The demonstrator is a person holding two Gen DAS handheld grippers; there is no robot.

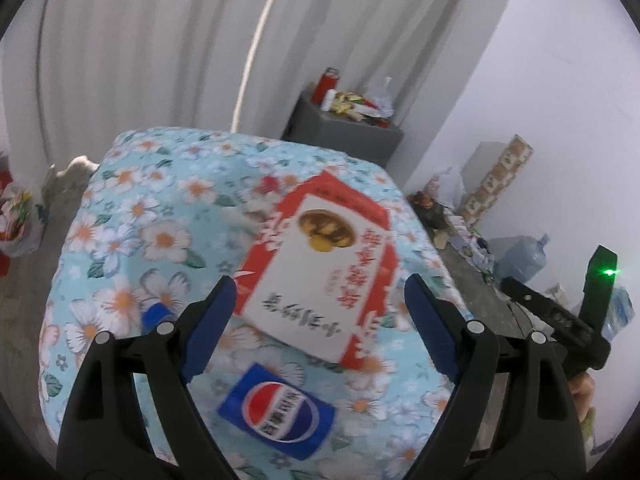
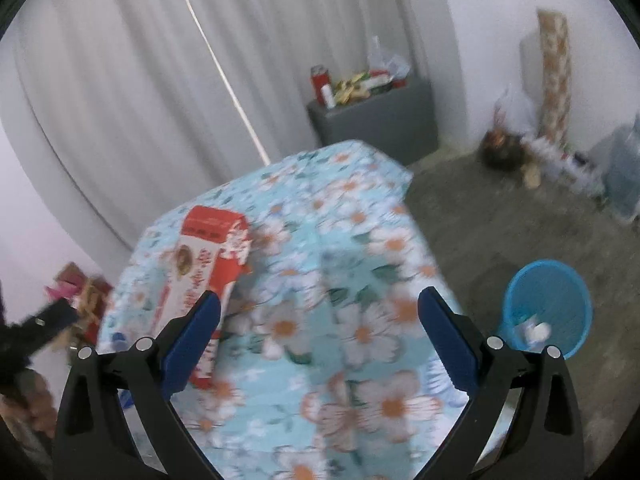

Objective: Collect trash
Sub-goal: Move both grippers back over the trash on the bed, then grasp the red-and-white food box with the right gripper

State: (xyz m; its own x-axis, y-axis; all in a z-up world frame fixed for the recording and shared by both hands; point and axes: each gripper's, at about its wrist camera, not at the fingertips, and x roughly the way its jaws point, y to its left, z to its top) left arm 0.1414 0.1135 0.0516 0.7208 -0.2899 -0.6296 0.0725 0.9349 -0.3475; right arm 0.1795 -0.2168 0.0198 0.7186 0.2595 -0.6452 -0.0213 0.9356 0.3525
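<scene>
A red and white food box (image 1: 320, 268) lies flat on the floral tablecloth (image 1: 132, 208). Close in front of it rests a blue Pepsi can (image 1: 276, 412) on its side. My left gripper (image 1: 318, 308) hovers open above the near part of the box, nothing between its blue fingers (image 1: 208, 328). In the right wrist view the same box (image 2: 208, 268) sits to the left, and my right gripper (image 2: 320, 324) stands wide open over bare floral cloth (image 2: 360, 248). A blue waste basket (image 2: 546, 308) with some scraps stands on the floor at the right.
A grey bin (image 1: 344, 132) heaped with wrappers and a red can stands by the curtain. Bags, a patterned roll (image 1: 496, 180) and a water jug (image 1: 520, 258) line the right wall. More clutter (image 1: 18, 216) lies on the floor at the left. A small blue object (image 1: 156, 314) lies near the left finger.
</scene>
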